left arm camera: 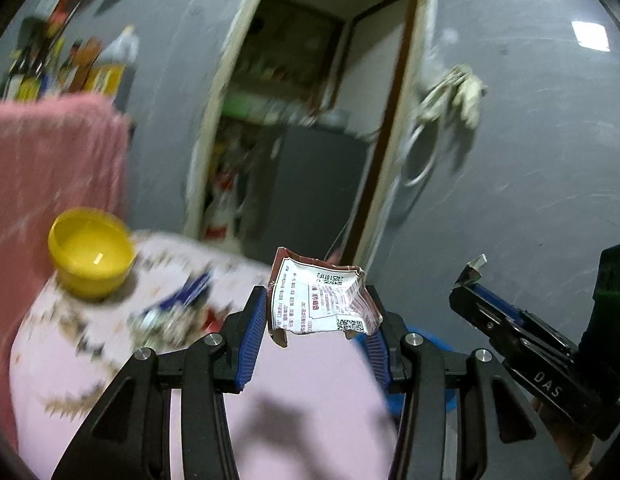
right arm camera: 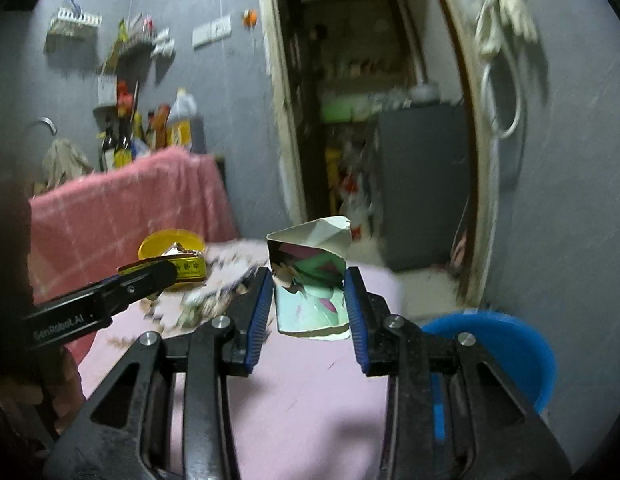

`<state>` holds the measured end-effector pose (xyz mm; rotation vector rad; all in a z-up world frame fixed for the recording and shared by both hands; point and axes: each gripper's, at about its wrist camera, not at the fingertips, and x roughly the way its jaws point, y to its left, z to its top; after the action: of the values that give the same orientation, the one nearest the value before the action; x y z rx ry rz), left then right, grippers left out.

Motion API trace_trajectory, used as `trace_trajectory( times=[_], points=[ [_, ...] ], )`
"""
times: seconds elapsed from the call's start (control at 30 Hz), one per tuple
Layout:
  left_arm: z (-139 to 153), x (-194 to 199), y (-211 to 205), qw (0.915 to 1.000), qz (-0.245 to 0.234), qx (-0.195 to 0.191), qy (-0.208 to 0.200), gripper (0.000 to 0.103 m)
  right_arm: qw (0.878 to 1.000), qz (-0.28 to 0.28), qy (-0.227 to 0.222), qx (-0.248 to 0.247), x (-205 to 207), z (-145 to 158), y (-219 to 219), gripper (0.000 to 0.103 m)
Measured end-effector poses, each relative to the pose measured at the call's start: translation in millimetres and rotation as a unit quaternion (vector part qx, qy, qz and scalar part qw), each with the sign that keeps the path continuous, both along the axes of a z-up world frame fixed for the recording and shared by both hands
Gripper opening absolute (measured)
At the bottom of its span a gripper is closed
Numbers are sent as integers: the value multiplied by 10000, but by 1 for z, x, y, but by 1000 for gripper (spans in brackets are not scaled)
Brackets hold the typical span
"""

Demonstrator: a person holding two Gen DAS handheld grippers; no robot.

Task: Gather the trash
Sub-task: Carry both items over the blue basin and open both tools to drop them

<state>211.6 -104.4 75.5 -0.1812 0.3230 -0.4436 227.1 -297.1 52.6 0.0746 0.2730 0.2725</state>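
Holding one scrap each, both grippers hang above the pink surface (left arm camera: 310,408): the left gripper (left arm camera: 322,312) is clamped on a crumpled wrapper (left arm camera: 320,300) printed with text and a QR code, and the right gripper (right arm camera: 308,304) is clamped on a folded piece of card (right arm camera: 310,280) with a green and pink print. Both pieces sit high between the blue pads, pinched by their edges rather than deep in the grip, so the likeliest failure is a slip; a quick swing toward the bin could let the light wrapper twist out and drop back onto the surface. The blue bucket (right arm camera: 506,344), at the lower right of the right wrist frame beside the surface, looks like the place for the trash, and a release made too early or off to one side would land the scrap on the floor instead. The two grippers are also near each other, so carrying both loads to the bucket at once risks a knock. More litter lies at centre left in both frames near the yellow bowl (left arm camera: 90,252), though blur makes it hard to identify. The right wrist view shows the bucket's open rim clearly, whereas the left wrist view catches only a sliver of blue behind its own fingers. In turn, the left wrist view shows the right gripper from the side at the right edge, with the card's tip poking out.
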Motion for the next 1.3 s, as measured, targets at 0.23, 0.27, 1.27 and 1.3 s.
trace_trajectory(
  times=[0.23, 0.27, 1.27, 1.3],
  points=[
    [26, 12, -51, 9973, -449, -28, -575, 41, 9975, -481, -511, -119, -2, 27, -42, 43],
    [27, 14, -59, 9970, -512, -17, -582, 41, 9969, -556, -545, -132, -2, 28, -48, 43],
    [-110, 135, -185, 9534, -1549, 1024, 2379, 52, 9640, -1805, 1852, 614, 69, -100, -172, 52],
    [-111, 135, -184, 9537, -1540, 1013, 2378, 53, 9638, -1812, 1856, 624, 69, -100, -173, 54]
  ],
)
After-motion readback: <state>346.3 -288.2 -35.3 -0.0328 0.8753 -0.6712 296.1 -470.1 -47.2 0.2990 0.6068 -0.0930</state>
